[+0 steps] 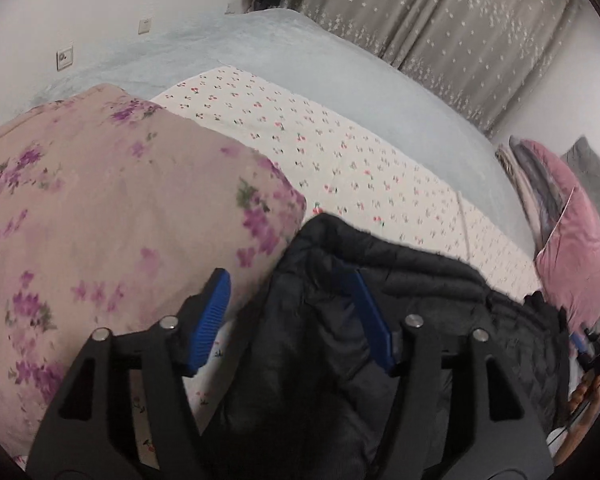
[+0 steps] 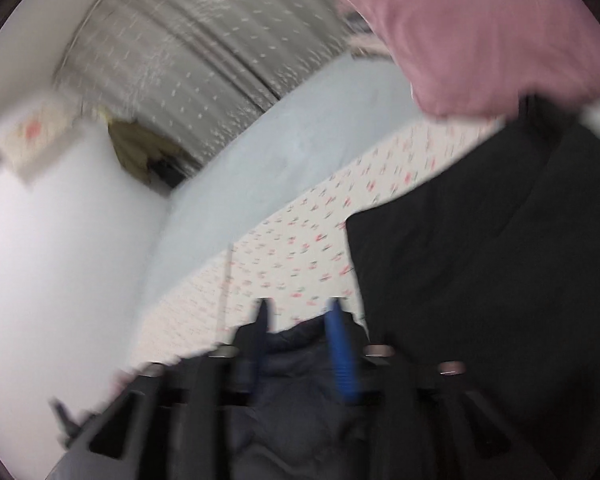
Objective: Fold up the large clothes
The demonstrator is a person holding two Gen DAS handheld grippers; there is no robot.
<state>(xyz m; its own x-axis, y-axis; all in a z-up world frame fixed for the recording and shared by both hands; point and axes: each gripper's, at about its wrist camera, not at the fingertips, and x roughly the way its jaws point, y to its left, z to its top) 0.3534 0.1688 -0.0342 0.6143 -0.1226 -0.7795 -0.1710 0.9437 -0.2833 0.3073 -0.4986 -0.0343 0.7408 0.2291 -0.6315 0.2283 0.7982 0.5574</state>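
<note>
A black quilted puffer jacket (image 1: 400, 300) lies on the cherry-print sheet (image 1: 320, 152) of a bed. My left gripper (image 1: 288, 284) is open, its blue pads (image 1: 212, 320) wide apart; one finger hangs over the jacket's left edge, the other beside the floral quilt. In the blurred right wrist view my right gripper (image 2: 300, 308) has its blue pads (image 2: 340, 352) a moderate gap apart with dark jacket fabric (image 2: 300, 360) bunched between them. A large flat part of the jacket (image 2: 500, 260) fills the right side.
A pink floral quilt (image 1: 120, 220) is piled at the left. A pale blue blanket (image 1: 300, 60) covers the far bed. Pink pillows (image 1: 572, 248) lie at the right, also in the right wrist view (image 2: 480, 32). Grey starred curtains (image 1: 460, 12) hang behind.
</note>
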